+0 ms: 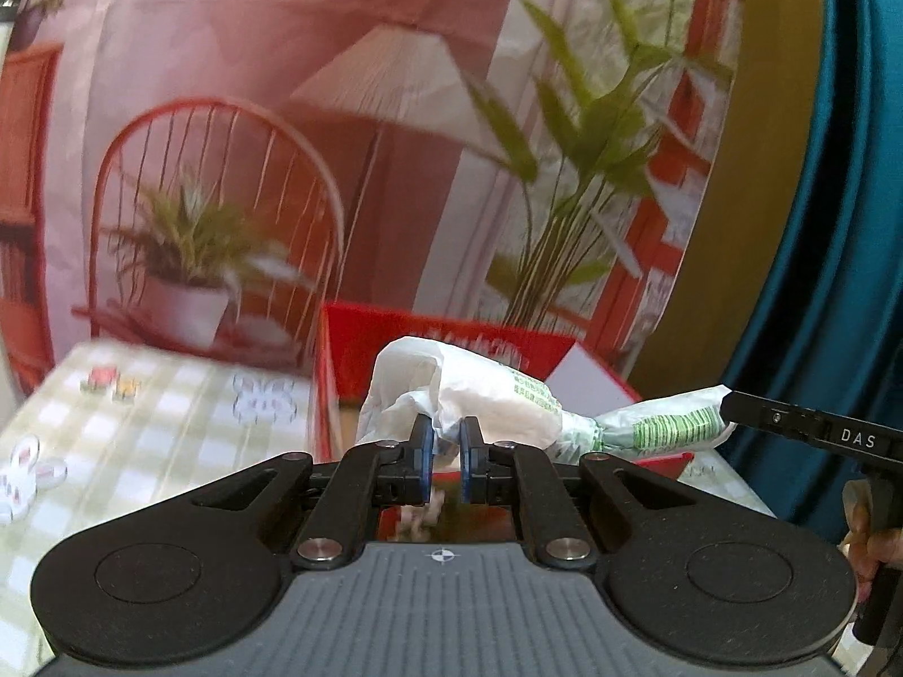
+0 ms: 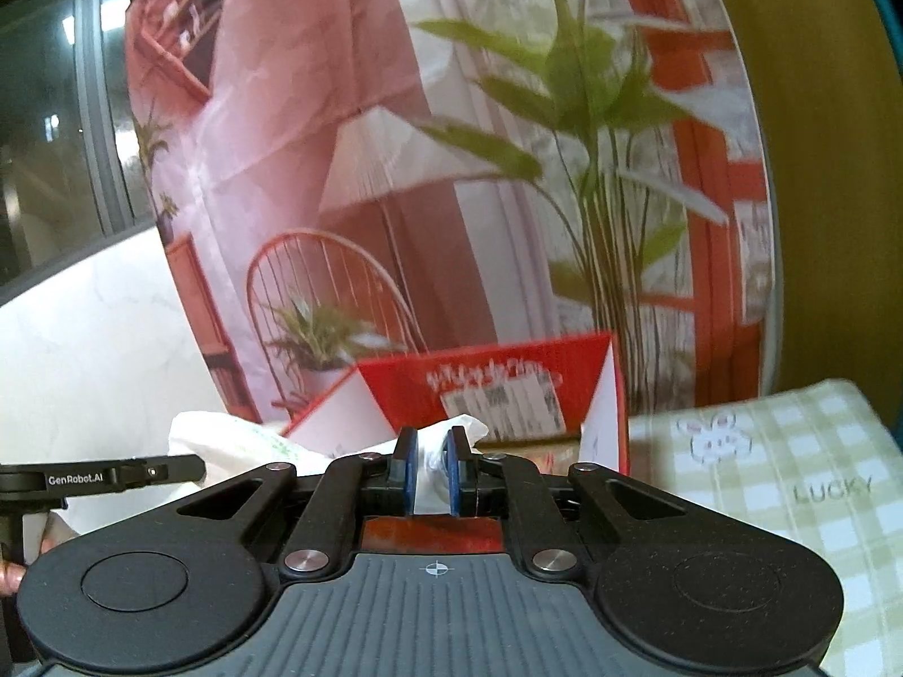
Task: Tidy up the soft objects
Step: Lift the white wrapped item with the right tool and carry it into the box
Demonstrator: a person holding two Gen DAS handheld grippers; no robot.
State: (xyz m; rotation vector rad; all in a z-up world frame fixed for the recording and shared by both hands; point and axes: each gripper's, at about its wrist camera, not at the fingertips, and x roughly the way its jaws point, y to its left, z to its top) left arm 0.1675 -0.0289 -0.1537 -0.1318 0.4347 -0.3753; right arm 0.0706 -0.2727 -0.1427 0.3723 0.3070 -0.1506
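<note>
A crumpled white plastic bag with green print hangs stretched between both grippers above an open red box. My left gripper is shut on one bunched end of the bag. The right gripper's black finger comes in from the right edge of the left wrist view and meets the bag's twisted, green-striped end. In the right wrist view my right gripper is shut on a white fold of the bag. More of the bag shows to its left, beside the left gripper's finger. The red box stands open behind.
A green-and-white checked cloth with bunny prints covers the table and lies right of the box. A printed backdrop of a chair, lamp and plants stands close behind. A teal curtain hangs at the right. A window is far left.
</note>
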